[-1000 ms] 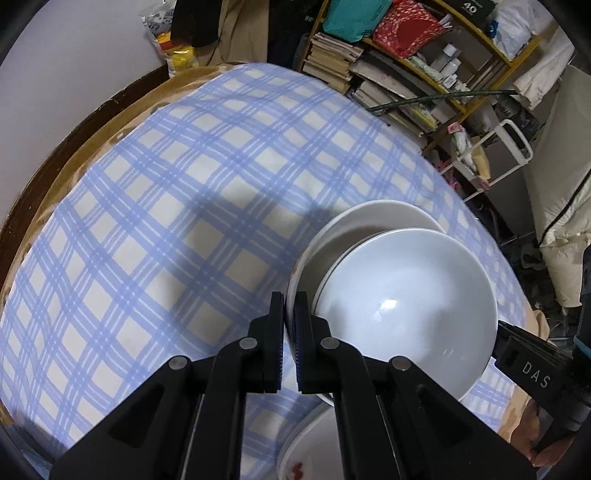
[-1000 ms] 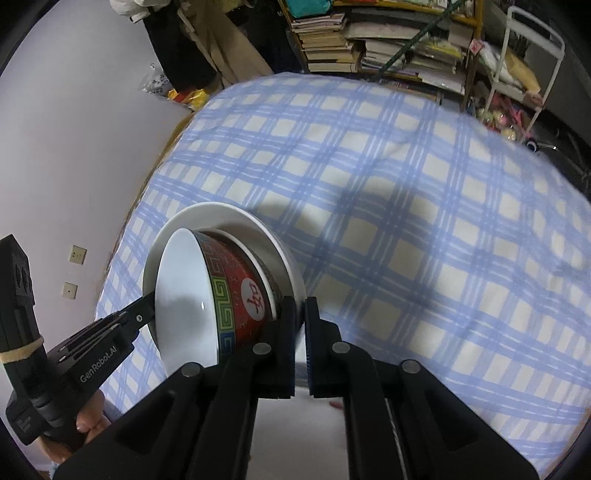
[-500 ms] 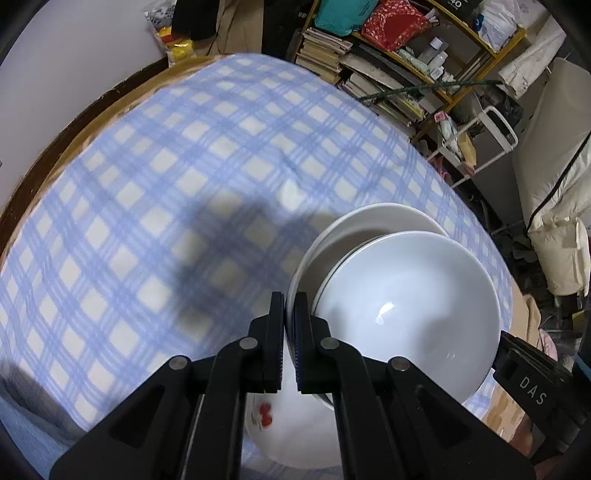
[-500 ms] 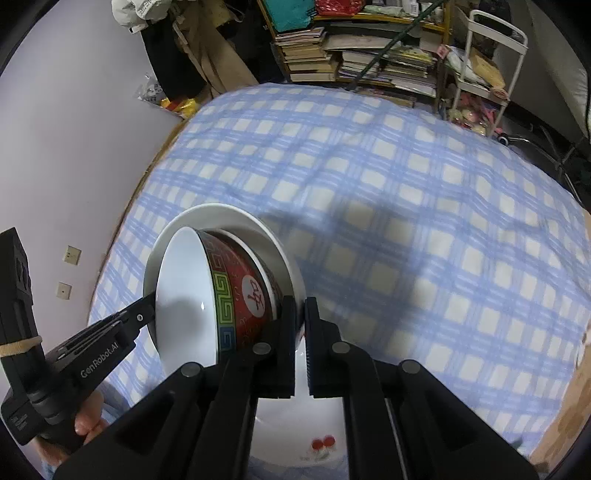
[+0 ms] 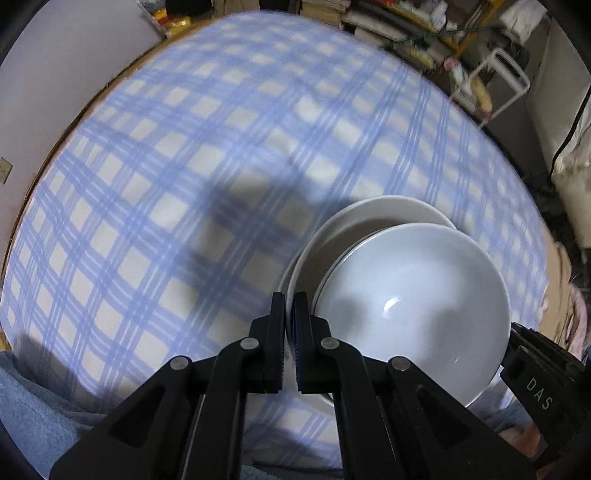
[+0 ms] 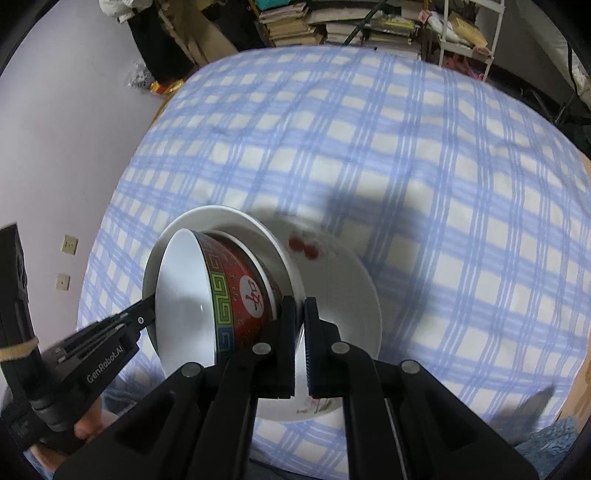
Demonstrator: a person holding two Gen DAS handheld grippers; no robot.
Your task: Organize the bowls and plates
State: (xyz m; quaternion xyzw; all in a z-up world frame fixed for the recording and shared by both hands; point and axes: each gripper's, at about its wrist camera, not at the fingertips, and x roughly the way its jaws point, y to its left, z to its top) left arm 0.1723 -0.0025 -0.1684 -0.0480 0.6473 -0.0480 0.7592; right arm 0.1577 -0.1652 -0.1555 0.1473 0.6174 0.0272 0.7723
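Note:
Both grippers hold one stack of dishes above the checked tablecloth [image 5: 184,166]. My left gripper [image 5: 290,314] is shut on the rim of a white plate [image 5: 369,210], which carries a white bowl [image 5: 413,295]. My right gripper [image 6: 300,325] is shut on the opposite rim of the same plate [image 6: 221,216]. From that side the bowl [image 6: 236,288] shows a red outside with a green key pattern. A second white plate [image 6: 343,291] with red cherries lies on the cloth below the stack. Each gripper shows in the other's view: the right one [image 5: 535,373], the left one [image 6: 99,347].
The round table has a blue and white checked cloth [image 6: 443,166]. Bookshelves with stacked books [image 6: 332,26] and a white metal rack [image 5: 498,81] stand beyond the far edge. A pale wall with sockets [image 6: 68,243] is at the left. A blue towel [image 5: 33,417] lies at the near edge.
The stack has been carried back toward the near edge and higher. The cherry plate has come into full view under it in the right wrist view. Both grippers stay shut on the plate.

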